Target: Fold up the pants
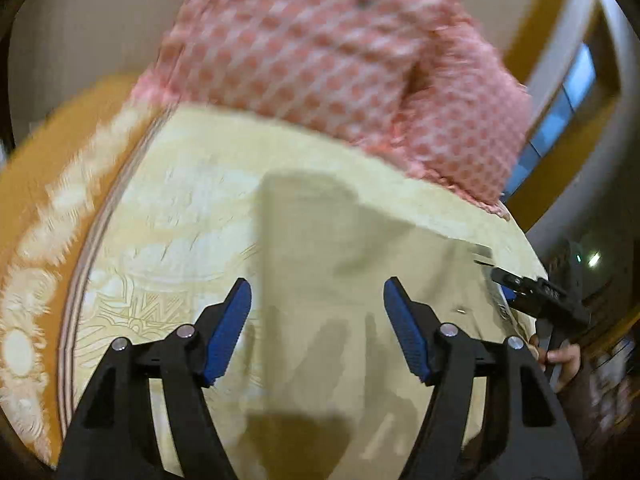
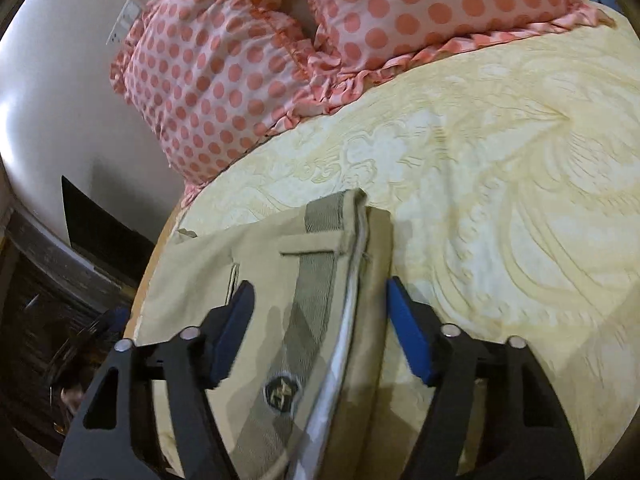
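Khaki pants [image 2: 320, 300] lie flat on the cream bedspread [image 2: 500, 200], waistband running lengthwise between the right gripper [image 2: 320, 328]'s 2 spread, empty fingers, so it is nearer than the left gripper [image 1: 318, 328], also open, above plain cloth.

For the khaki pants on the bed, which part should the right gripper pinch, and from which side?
Probably the waistband edge of the khaki pants. It lies flat on the cream bedspread as a thick layered hem running between the open fingers of the right gripper. Coming from the waist end, one finger on each side of that edge, looks best.
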Action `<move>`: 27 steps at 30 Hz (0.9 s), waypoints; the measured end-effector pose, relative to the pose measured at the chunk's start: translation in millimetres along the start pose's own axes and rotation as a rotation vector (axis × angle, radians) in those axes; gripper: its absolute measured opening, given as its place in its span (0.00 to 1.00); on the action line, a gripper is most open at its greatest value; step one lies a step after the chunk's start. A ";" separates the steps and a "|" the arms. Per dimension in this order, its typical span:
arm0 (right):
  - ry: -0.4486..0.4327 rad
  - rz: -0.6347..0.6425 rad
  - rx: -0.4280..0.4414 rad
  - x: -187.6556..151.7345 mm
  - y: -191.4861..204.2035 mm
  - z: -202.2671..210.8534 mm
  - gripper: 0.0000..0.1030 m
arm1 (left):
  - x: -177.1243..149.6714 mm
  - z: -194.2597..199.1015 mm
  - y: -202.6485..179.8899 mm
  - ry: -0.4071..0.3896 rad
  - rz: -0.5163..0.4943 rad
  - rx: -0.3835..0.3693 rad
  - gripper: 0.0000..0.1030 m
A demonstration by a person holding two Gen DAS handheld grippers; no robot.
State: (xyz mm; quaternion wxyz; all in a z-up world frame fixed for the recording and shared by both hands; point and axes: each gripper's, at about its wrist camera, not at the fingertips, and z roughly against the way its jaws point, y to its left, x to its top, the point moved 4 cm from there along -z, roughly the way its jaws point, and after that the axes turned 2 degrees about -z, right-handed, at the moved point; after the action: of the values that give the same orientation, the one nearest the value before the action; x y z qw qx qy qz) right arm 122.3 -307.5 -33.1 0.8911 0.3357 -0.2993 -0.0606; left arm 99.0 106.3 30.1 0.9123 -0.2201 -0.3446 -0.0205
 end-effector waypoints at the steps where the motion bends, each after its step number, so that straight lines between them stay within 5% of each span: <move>1: 0.006 0.004 -0.002 0.7 0.3 -1.6 0.61 | 1.6 -7.4 6.4 0.029 0.013 -0.026 0.66; 6: 0.020 0.014 0.027 1.3 -0.9 -3.0 0.57 | -0.7 -28.8 2.7 0.133 -0.024 -0.086 0.67; 10: 0.029 0.043 0.038 0.9 1.4 -4.4 0.55 | 4.3 -54.6 -0.9 0.170 -0.026 -0.116 0.78; 12: 0.105 0.046 0.091 -4.3 2.2 -10.4 0.23 | 6.4 -59.2 -4.3 0.177 -0.026 -0.117 0.76; 14: 0.147 0.006 0.175 -7.9 -1.0 -15.0 0.15 | 6.3 -63.2 -7.8 0.194 -0.021 -0.137 0.33; 17: 0.163 -0.014 0.228 -3.4 0.2 -12.3 0.11 | 11.8 -64.3 -7.0 0.197 0.008 -0.177 0.12; 27: 0.012 -0.007 0.192 104.3 9.0 -23.8 0.11 | 101.3 -112.7 -37.3 0.071 -0.125 -0.032 0.10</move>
State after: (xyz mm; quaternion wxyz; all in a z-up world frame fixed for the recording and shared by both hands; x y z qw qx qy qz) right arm 219.9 -319.5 9.8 0.8564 0.4209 -0.2972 -0.0327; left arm 239.0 37.3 34.1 0.9173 -0.2119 -0.3247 -0.0908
